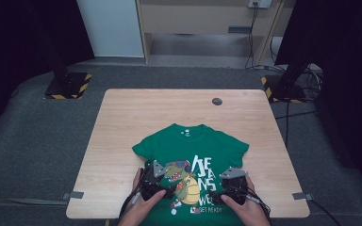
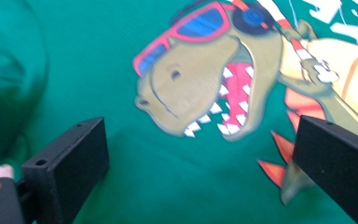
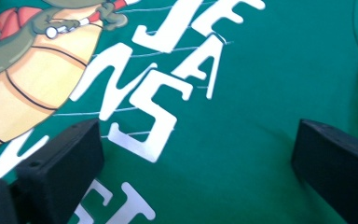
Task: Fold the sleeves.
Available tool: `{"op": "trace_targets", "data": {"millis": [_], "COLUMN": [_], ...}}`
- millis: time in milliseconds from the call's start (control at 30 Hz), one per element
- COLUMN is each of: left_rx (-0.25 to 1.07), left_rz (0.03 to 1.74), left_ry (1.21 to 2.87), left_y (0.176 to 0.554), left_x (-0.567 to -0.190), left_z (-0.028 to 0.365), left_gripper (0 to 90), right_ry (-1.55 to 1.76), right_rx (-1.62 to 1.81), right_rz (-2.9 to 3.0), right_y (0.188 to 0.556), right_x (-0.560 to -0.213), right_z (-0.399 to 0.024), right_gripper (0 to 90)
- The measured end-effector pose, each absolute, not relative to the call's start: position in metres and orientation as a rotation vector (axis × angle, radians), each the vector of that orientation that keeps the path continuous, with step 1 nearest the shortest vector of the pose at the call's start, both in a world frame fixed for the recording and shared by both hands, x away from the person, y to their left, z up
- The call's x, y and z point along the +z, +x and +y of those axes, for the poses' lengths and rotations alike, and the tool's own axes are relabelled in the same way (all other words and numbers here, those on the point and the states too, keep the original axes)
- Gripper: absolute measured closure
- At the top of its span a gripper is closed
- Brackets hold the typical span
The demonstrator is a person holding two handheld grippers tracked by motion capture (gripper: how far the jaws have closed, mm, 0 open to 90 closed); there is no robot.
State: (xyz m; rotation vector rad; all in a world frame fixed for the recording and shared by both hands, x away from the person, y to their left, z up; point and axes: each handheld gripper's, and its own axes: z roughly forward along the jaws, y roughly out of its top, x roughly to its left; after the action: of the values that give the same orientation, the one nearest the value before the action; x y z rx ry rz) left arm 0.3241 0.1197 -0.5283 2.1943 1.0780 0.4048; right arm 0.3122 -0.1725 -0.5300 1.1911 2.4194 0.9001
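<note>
A green T-shirt [image 1: 188,141] lies flat and face up on the wooden table [image 1: 136,113], collar toward the far side. Its print shows a dinosaur in sunglasses [image 2: 191,88] beside white letters [image 3: 154,107]. A hand holds my left gripper [image 1: 156,176] over the shirt's lower left, just above the dinosaur's head. In the left gripper view the left gripper [image 2: 198,140] stands wide open with only green cloth [image 2: 98,70] between its jaws. My right gripper [image 1: 232,178] hovers over the lower right by the letters. In its own view the right gripper [image 3: 196,135] is also open, above bare cloth [image 3: 270,70].
A small dark round disc [image 1: 217,101] sits in the tabletop near the far edge. Grey tape tabs [image 1: 75,194] [image 1: 301,195] mark the front corners. Two stands with yellow-black bases [image 1: 68,85] [image 1: 283,89] flank the table on the floor, with cables [image 1: 311,80] at the right.
</note>
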Motion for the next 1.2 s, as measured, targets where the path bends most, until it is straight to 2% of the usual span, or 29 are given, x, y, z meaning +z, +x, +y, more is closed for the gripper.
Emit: {"op": "trace_targets", "data": {"millis": [233, 467, 1067, 1200], "left_rx": [0.441, 0.422, 0.389, 0.417], "left_rz": [1.099, 1.109, 1.072, 1.076], "left_ry": [2.174, 2.185, 2.227, 2.209], "left_y": [0.346, 0.351, 0.321, 0.327], "left_x": [-0.525, -0.532, -0.53, -0.527], "left_z": [0.114, 0.11, 0.112, 0.112], "left_gripper": [2.7, 1.0, 0.5, 2.1], "right_ry": [1.219, 1.241, 1.215, 1.196], "right_rx": [0.952, 0.921, 0.917, 0.931], "right_rz": [2.367, 2.371, 2.388, 2.381], "right_y": [0.34, 0.36, 0.327, 0.33], "right_x": [-0.52, -0.527, -0.532, -0.529], "right_z": [-0.171, -0.166, -0.167, -0.167], "right_gripper": [3.5, 4.4, 3.2, 3.8]}}
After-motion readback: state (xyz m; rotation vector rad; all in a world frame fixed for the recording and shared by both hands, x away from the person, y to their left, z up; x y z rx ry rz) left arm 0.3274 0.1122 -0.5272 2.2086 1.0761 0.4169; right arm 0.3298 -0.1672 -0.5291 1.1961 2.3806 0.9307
